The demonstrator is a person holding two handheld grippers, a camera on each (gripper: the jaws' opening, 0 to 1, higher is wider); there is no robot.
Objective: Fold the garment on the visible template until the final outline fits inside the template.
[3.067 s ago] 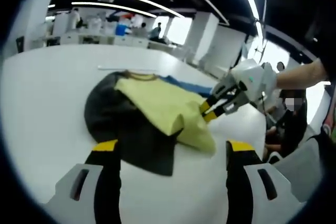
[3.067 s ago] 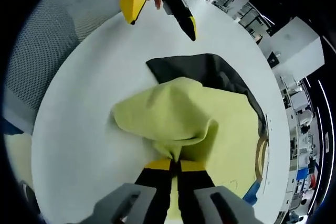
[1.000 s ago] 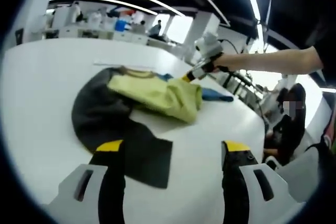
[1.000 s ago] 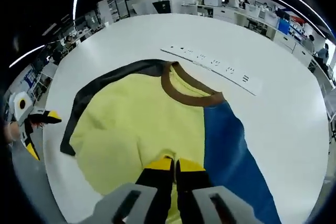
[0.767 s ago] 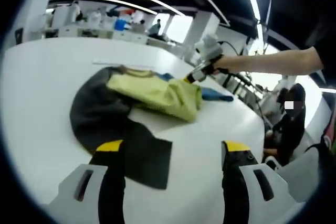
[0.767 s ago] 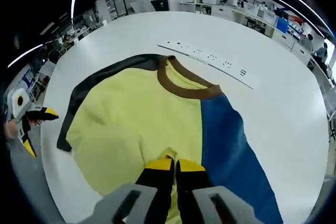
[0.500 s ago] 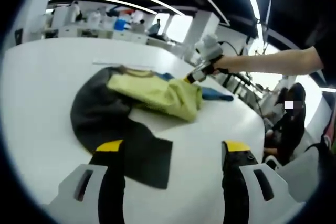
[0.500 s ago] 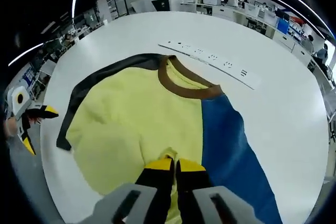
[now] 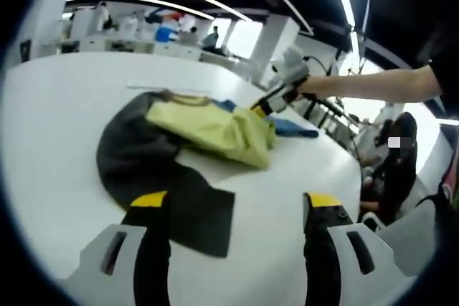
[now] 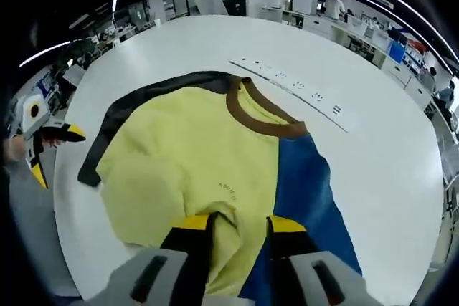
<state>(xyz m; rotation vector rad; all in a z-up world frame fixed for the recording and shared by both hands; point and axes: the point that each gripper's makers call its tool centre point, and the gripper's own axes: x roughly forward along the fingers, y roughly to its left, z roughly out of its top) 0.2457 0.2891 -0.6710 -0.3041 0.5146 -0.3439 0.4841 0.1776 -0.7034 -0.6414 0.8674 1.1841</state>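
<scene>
Now parted off yellow garment [image 10: 193, 163], right gripper [image 10: 240, 223]; left gripper [image 9: 233, 198] open, empty; folding unfinished.

A small dark line of print sits on the yellow front of the garment [image 10: 190, 155], near the desk's [image 10: 179, 41] front edge, too small to read. The white strip [image 10: 294, 85] toward the far edge carries dark marks, likewise illegible.
</scene>
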